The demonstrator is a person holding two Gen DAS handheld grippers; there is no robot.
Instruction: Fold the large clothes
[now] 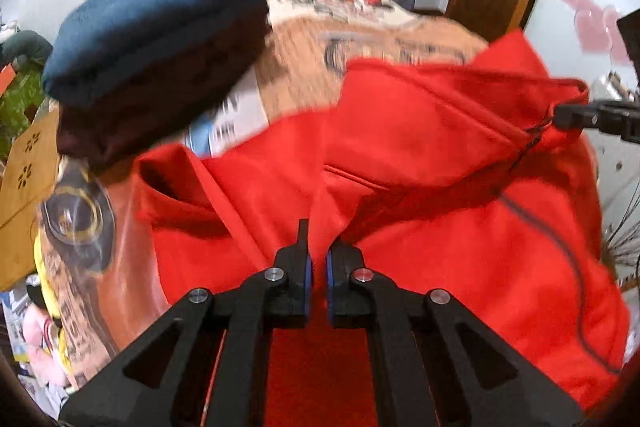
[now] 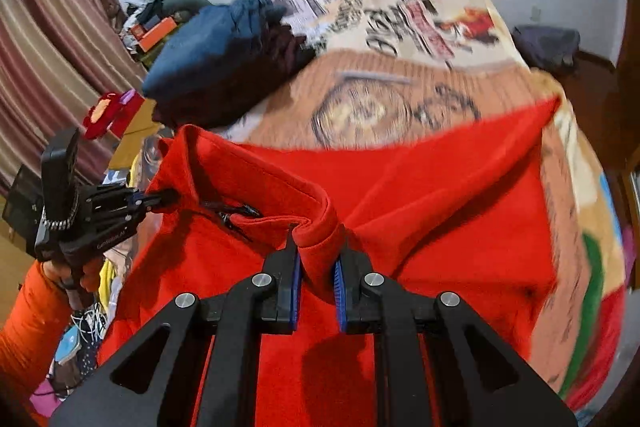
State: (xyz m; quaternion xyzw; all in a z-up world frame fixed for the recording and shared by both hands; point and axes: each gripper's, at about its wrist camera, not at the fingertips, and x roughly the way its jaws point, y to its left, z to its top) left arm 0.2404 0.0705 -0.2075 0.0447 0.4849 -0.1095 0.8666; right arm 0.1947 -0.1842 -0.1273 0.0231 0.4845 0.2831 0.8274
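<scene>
1. Red fleece jacket (image 1: 440,155) lies spread over a printed bedspread (image 2: 400,67), its collar end lifted.
2. Left gripper (image 1: 318,247) is clamped tight on a thin fold of the jacket.
3. Right gripper (image 2: 316,259) is pinched on the thick collar edge.
4. Folded dark blue clothes (image 1: 160,27) sit stacked on the bedspread beyond the jacket.
</scene>
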